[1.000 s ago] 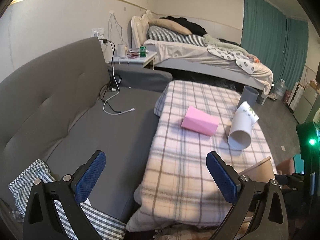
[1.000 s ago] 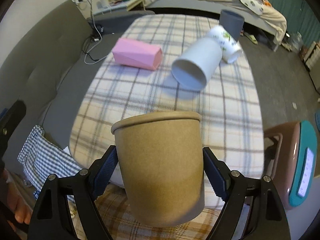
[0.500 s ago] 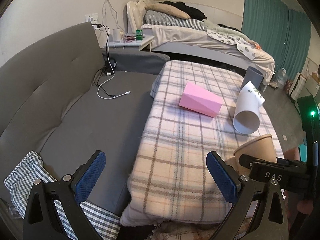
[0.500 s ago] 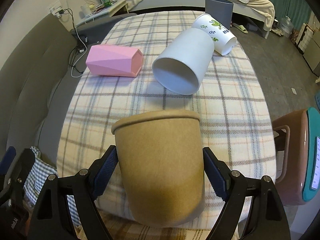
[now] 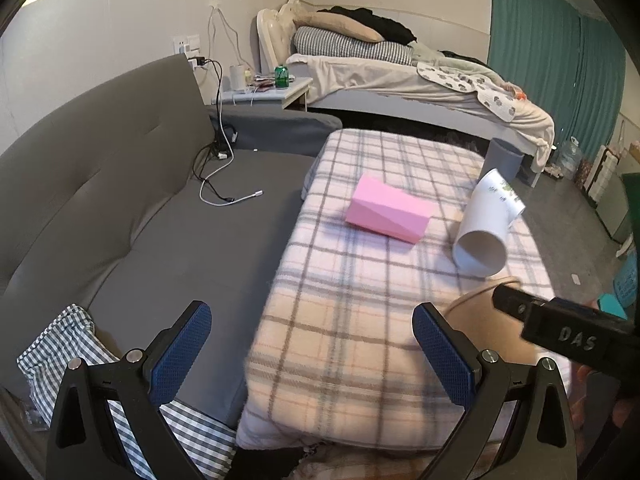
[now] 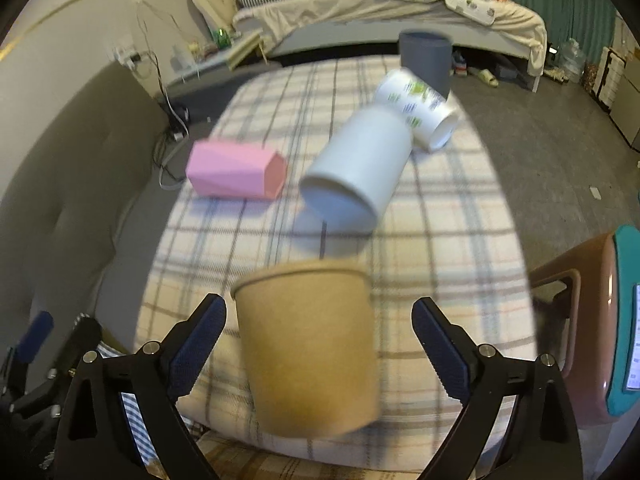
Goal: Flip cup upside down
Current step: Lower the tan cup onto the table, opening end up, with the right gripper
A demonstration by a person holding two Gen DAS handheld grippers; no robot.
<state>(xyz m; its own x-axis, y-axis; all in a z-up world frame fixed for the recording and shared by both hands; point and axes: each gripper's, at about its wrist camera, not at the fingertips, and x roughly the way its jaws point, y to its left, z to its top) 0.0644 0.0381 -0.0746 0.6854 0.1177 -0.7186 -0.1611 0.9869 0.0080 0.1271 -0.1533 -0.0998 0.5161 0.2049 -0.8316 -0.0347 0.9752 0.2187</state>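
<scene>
A brown paper cup (image 6: 308, 344) stands between the jaws of my right gripper (image 6: 320, 344) at the near edge of the plaid-covered table (image 6: 460, 240). The jaws are spread wide and clear of the cup's sides. The cup looks blurred and slightly tilted; its lower end is hard to read. In the left wrist view the cup (image 5: 480, 320) shows partly behind the right gripper's black body. My left gripper (image 5: 312, 348) is open and empty, hovering over the table's near-left edge beside the grey sofa (image 5: 120, 220).
On the table lie a pink box (image 6: 236, 172), a white cup on its side (image 6: 356, 172), a printed white cup on its side (image 6: 420, 108) and an upright grey cup (image 6: 426, 58). A brown and teal chair (image 6: 592, 320) stands at the right. A checked cloth (image 5: 68, 356) lies on the sofa.
My right gripper's jaws have opened and let go of the brown cup, which now sits lower between them. The left gripper has shifted a little, view tilting upward.
</scene>
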